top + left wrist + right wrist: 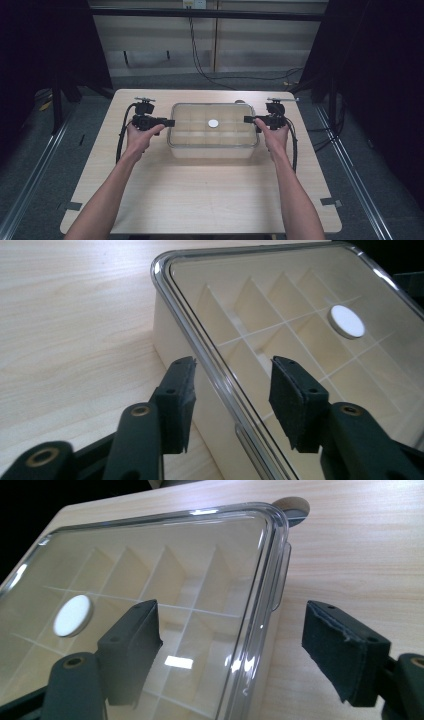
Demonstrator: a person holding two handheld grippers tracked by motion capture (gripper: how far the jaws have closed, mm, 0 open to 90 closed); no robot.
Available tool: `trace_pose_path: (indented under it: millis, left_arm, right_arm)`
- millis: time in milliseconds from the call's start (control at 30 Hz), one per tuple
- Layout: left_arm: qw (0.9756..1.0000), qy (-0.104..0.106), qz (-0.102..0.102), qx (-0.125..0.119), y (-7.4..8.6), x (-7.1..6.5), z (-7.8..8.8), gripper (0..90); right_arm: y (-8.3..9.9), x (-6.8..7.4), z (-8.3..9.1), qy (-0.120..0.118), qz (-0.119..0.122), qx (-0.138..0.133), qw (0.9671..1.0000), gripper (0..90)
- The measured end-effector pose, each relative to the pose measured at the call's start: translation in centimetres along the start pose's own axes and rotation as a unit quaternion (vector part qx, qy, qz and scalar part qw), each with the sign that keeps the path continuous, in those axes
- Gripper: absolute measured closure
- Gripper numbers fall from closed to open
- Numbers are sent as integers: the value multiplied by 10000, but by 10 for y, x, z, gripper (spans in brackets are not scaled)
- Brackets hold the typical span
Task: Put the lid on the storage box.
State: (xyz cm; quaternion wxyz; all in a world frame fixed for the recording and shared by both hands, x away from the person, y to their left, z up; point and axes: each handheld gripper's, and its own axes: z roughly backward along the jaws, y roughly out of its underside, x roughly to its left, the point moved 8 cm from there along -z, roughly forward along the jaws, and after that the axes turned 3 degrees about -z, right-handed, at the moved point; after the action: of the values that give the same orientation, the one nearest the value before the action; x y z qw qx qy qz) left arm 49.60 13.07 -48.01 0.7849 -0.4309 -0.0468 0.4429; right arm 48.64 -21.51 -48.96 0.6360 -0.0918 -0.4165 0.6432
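Note:
A cream box (212, 150) with a clear lid and several compartments stands in the middle of the wooden table (200, 200). A white round disc (213, 123) shows at the lid's middle. My left gripper (170, 122) is at the box's left edge. In the left gripper view its jaws (233, 364) stand open astride the lid's rim (200, 345), pads apart from it, with the disc (346, 321) beyond. My right gripper (246, 119) is at the right edge. Its jaws (231, 607) are wide open across the rim (260, 595), near a clear latch tab (282, 575); the disc (73, 615) lies to the left.
A small round wooden piece (292, 504) lies at the box's far right corner. Bare tabletop spreads in front of the box towards the person. Cables (200, 65) run over the floor behind the table. Dark curtains stand at both sides.

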Motion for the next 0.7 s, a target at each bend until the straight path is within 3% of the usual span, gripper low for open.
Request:
trace_pose_path:
  millis: [267,500,567,700]
  left_arm:
    - [9998,28,8,-220,12,-4,23,422]
    - [9993,30,-294,-247,30,-14,41,347]
    - [9988,-65,-435,-219,35,-14,48,335]
    - [9985,-95,-480,-259,44,-16,60,341]
  right_arm:
    - [8,13,25,-290,298,-232,9989,216]
    - [22,17,45,-477,425,-377,9972,214]
    - [28,20,51,-541,429,-373,9969,242]
    - [40,24,64,-640,499,-487,9955,262]
